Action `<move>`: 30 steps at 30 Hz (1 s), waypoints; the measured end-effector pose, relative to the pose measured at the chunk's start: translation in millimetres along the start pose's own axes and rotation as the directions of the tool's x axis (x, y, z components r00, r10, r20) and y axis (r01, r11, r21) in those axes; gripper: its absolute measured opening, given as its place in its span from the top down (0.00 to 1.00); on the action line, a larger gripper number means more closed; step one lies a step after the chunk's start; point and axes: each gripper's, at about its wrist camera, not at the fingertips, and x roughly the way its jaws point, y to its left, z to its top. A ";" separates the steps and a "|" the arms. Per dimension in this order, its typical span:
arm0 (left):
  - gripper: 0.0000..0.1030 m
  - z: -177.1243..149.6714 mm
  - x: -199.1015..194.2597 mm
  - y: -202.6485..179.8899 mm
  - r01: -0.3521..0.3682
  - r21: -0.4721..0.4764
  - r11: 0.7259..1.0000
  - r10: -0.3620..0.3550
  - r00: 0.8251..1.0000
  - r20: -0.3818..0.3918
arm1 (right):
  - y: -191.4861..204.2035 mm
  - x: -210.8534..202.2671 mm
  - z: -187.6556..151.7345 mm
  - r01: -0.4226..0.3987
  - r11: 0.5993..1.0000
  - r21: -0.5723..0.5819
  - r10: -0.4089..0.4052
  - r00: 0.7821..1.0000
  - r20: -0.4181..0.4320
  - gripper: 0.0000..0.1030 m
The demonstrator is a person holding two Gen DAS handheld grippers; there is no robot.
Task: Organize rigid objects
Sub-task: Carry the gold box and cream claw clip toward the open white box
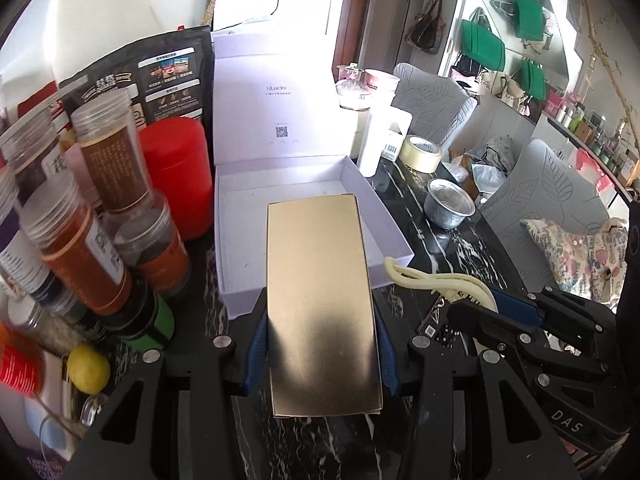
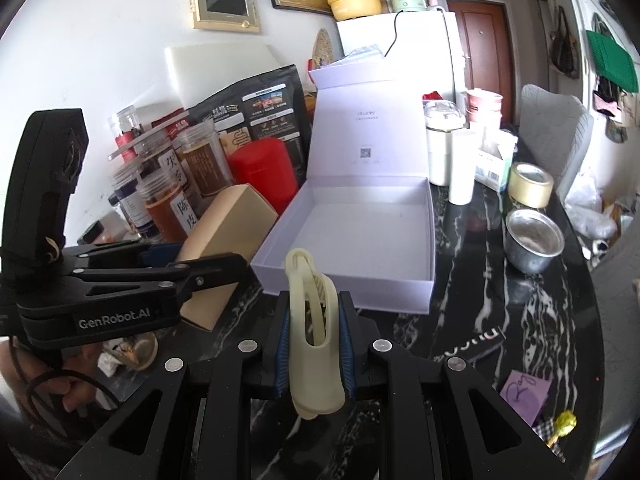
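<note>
My left gripper (image 1: pixel 322 354) is shut on a flat gold box (image 1: pixel 320 300), held lengthwise above the table with its far end over the front of an open white gift box (image 1: pixel 236 248). The same gold box (image 2: pixel 232 220) appears tilted in the right wrist view, clamped by the left gripper (image 2: pixel 208 268). My right gripper (image 2: pixel 314 352) is shut on a cream plastic hair clip (image 2: pixel 312 320), just in front of the white gift box (image 2: pixel 430 240), whose inside is bare. From the left wrist view the right gripper (image 1: pixel 496 312) with the clip (image 1: pixel 424 278) hangs to the right.
Spice jars (image 1: pixel 100 208), a red canister (image 1: pixel 176 176) and a black pouch (image 1: pixel 152 76) crowd the left side. A steel cup (image 2: pixel 534 244), tape roll (image 2: pixel 530 190), white containers (image 2: pixel 444 148) and a purple note (image 2: pixel 524 394) lie on the black marble table (image 2: pixel 480 320). Chairs stand at the right.
</note>
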 end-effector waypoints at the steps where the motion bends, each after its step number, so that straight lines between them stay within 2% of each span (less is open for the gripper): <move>1: 0.56 2.3 2.5 0.2 0.003 -0.001 1.000 -0.003 1.000 0.001 | -0.8 1.1 2.5 0.003 1.000 -0.002 -0.003 1.000 0.001 0.79; 13: 0.56 31.4 39.3 6.6 -0.002 -0.011 1.000 0.001 1.000 -0.017 | -18.9 28.6 31.2 0.044 0.999 -0.010 -0.044 0.999 -0.007 0.79; 30: 0.56 85.1 84.1 15.9 -0.025 -0.020 0.999 0.025 0.999 0.020 | -52.0 63.5 74.9 0.097 0.995 -0.015 -0.096 0.995 0.019 0.79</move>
